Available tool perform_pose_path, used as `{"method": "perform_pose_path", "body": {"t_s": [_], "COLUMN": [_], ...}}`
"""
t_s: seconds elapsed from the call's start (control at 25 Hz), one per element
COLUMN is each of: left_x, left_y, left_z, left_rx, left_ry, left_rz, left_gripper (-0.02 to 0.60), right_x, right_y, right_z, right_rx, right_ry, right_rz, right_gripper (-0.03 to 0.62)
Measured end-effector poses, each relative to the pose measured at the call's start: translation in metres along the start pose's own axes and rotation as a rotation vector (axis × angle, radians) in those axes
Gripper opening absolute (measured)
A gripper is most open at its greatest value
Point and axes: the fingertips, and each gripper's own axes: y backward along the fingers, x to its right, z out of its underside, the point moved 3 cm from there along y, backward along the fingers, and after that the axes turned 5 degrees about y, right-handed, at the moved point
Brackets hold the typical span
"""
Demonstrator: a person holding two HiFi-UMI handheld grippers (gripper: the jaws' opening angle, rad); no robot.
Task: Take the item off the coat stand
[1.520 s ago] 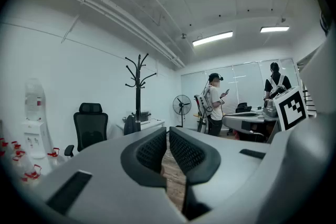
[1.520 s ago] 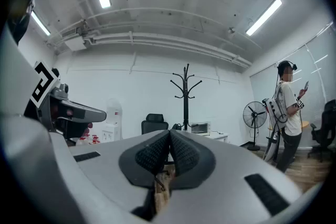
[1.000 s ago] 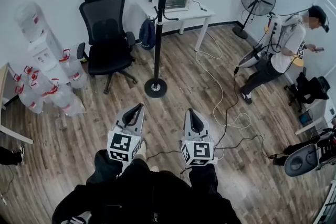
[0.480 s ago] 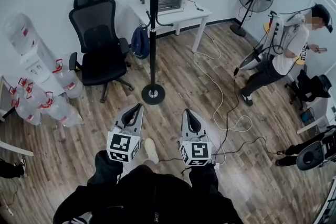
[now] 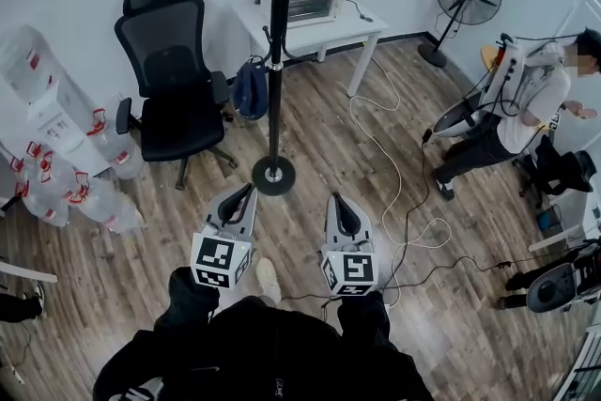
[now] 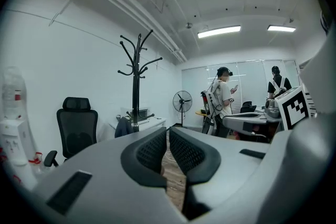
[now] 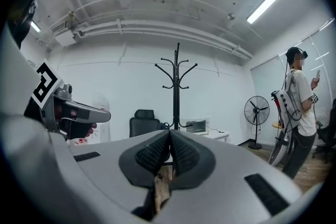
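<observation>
Jaws closed on nothing, the left gripper point(image 5: 247, 192) and right gripper point(image 5: 337, 200) might merely shove the bag point(image 5: 250, 90), rocking the coat stand point(image 5: 275, 42).

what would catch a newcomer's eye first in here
The tall black coat stand rises mid-room, with a dark blue bag hanging from a low hook on its left in the head view. In front of it, the left claw and right claw are both shut and empty. A person stands at the far right.
</observation>
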Motion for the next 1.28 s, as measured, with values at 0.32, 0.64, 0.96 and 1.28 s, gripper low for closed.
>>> {"method": "perform_pose_path", "body": {"t_s": [0.32,0.64,0.96,1.28], "left_x": [-0.056,-0.108,-0.144,-0.176], "left_y": [-0.053,-0.086,-0.096,-0.116], "left_z": [-0.011,-0.028,-0.026,-0.018], "left_rx": [0.0,0.041,0.045,0.03], "left_ry": [0.012,0.01,0.025,0.048], "left_rz": [-0.039,-0.075,-0.104,-0.134], "left_gripper": [0.037,0.037,0.037,0.037], "right_x": [0.002,-0.006,-0.025,-0.03], "right_y": [-0.086,-0.153,-0.196,-0.237], "right_z": [-0.004,-0.017,-0.019,-0.007], "right_rx": [0.003,0.035,0.032,0.006], "right_ry": [0.005,0.034,0.047,0.041], "right_rz": [-0.048,-0.083,-0.119,-0.149], "right_gripper": [0.015,0.015,0.015,0.015]}}
